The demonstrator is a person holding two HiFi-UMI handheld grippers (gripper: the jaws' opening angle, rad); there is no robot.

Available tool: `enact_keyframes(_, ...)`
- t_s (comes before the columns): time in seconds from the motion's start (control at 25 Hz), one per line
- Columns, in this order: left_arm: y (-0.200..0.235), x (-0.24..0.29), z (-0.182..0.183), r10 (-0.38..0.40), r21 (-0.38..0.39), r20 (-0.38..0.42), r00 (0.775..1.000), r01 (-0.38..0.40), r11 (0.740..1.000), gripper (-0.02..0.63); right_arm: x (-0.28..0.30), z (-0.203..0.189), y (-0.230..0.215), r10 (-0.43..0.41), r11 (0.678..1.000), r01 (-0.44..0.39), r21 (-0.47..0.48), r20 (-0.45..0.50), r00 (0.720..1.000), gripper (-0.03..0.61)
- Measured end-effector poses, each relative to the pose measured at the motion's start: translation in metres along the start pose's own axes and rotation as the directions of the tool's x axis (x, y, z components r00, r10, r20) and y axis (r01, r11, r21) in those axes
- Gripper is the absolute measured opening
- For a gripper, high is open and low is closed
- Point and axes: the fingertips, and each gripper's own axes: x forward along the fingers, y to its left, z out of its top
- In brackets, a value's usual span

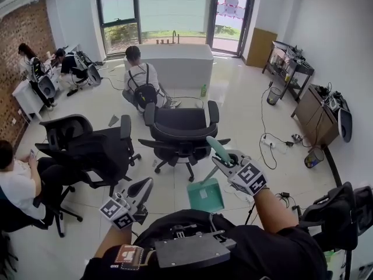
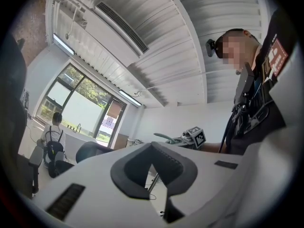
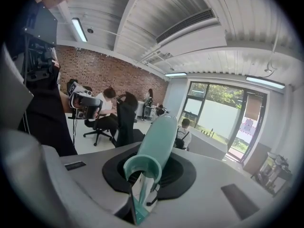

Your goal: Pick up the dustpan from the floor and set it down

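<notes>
A teal dustpan (image 1: pixel 205 196) hangs off the floor in front of me, pan down and handle (image 1: pixel 218 149) slanting up and away. My right gripper (image 1: pixel 224 159) is shut on that handle just below its top. In the right gripper view the handle (image 3: pixel 159 141) runs out between the dark pads (image 3: pixel 183 175) of the right gripper (image 3: pixel 147 171). My left gripper (image 1: pixel 144 185) hangs lower left of the pan, apart from it, shut with nothing in it. In the left gripper view the left gripper's (image 2: pixel 152 146) tips meet, and the dustpan handle (image 2: pixel 164 137) shows beyond.
A black office chair (image 1: pixel 180 130) stands just beyond the dustpan, another (image 1: pixel 96 147) to its left. People sit on the floor (image 1: pixel 140 80) and at the left wall. Cables and a power strip (image 1: pixel 269 144) lie at the right, near a wooden cabinet (image 1: pixel 315 115).
</notes>
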Motion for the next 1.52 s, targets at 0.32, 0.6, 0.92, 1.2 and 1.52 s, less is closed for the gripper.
enact_keyframes(0.32, 0.020, -0.008, -0.015, 0.030, -0.045, -0.014, 0.999, -0.030, 0.999, 0.017, 0.046, -0.055, 0.011, 0.035, 0.999, -0.034, 0.009, -0.081, 0.996, 0.071)
enact_keyframes(0.6, 0.050, -0.007, -0.066, 0.068, -0.091, -0.101, 0.993, -0.077, 0.993, 0.017, 0.120, -0.177, 0.012, 0.076, 0.997, -0.067, 0.048, -0.216, 0.973, 0.071)
enact_keyframes(0.92, 0.111, 0.009, -0.145, 0.128, -0.132, -0.203, 0.971, -0.156, 0.979, 0.017, 0.237, -0.369, -0.003, 0.114, 0.989, -0.069, 0.128, -0.391, 0.913, 0.071)
enact_keyframes(1.2, 0.164, -0.006, -0.203, 0.171, -0.166, -0.295, 0.940, -0.227, 0.960, 0.017, 0.339, -0.499, -0.010, 0.102, 0.982, -0.009, 0.190, -0.487, 0.868, 0.071)
enact_keyframes(1.52, 0.194, -0.026, -0.239, 0.215, -0.180, -0.367, 0.905, -0.296, 0.938, 0.017, 0.397, -0.580, -0.009, 0.088, 0.974, 0.045, 0.220, -0.558, 0.825, 0.071)
